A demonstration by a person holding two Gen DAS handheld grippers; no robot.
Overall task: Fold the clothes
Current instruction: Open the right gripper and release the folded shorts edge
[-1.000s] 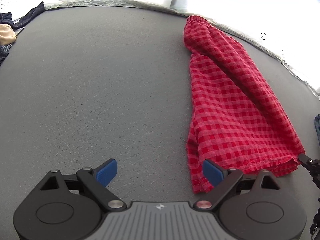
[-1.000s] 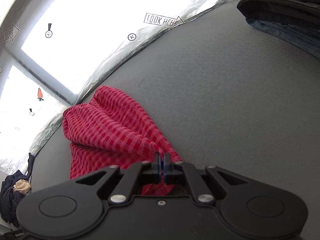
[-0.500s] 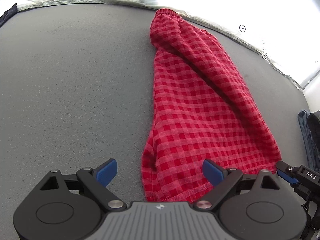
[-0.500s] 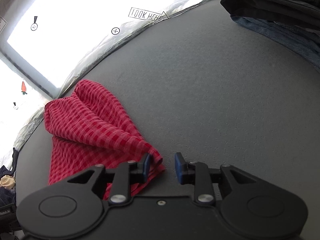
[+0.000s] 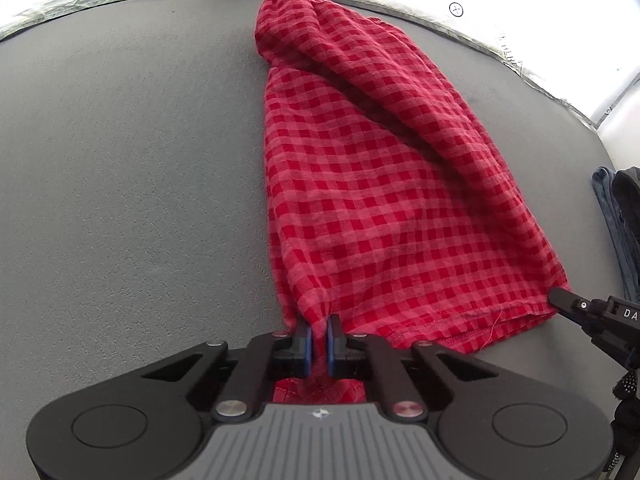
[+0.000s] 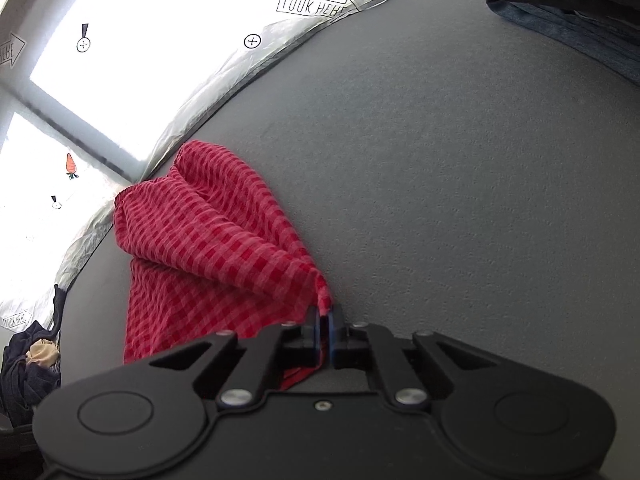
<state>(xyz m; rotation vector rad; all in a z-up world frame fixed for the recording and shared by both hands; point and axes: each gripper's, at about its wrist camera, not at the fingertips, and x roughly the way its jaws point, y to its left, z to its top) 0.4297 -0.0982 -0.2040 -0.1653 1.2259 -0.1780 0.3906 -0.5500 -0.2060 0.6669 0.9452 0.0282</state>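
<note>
Red checked shorts (image 5: 372,184) lie folded lengthwise on the grey table (image 5: 132,184), waistband at the far edge, hem toward me. My left gripper (image 5: 318,342) is shut on the hem's near left corner. My right gripper (image 6: 323,330) is shut on the hem's right corner of the shorts (image 6: 208,240); its tip also shows in the left wrist view (image 5: 568,300) at the hem's right end.
Dark and blue folded clothes (image 6: 560,12) sit at the table's right side, also in the left wrist view (image 5: 616,224). A heap of dark clothes (image 6: 32,364) lies at the far left. A silver-lined table edge (image 6: 224,92) runs along the bright window.
My left gripper moved right onto the hem's left corner and shut on it. My right gripper opened half a second ago and has shut again on the right corner.
</note>
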